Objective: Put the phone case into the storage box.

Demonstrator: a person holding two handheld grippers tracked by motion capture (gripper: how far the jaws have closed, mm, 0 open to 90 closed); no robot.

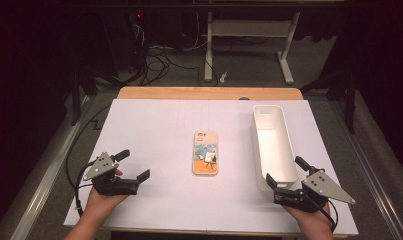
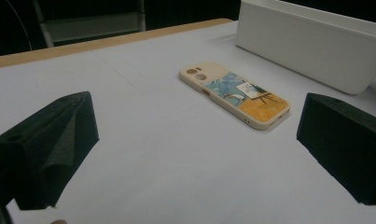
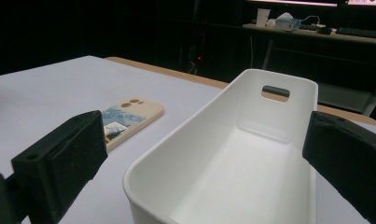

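While both hands are holding the left gripper [image 1: 131, 167] and right gripper [image 1: 284, 175] agape at seven and five o'clock, the flat cream picture-backed phone [image 1: 206, 152] is lying centre-table, looking stiff, slick; long edges seem best.

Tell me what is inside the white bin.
The white bin looks empty: bare floor and walls, with a handle slot in its far end wall. Its near rim hides the closest bit of floor in the right gripper view.

Dark room, grey floor [image 1: 249, 65]
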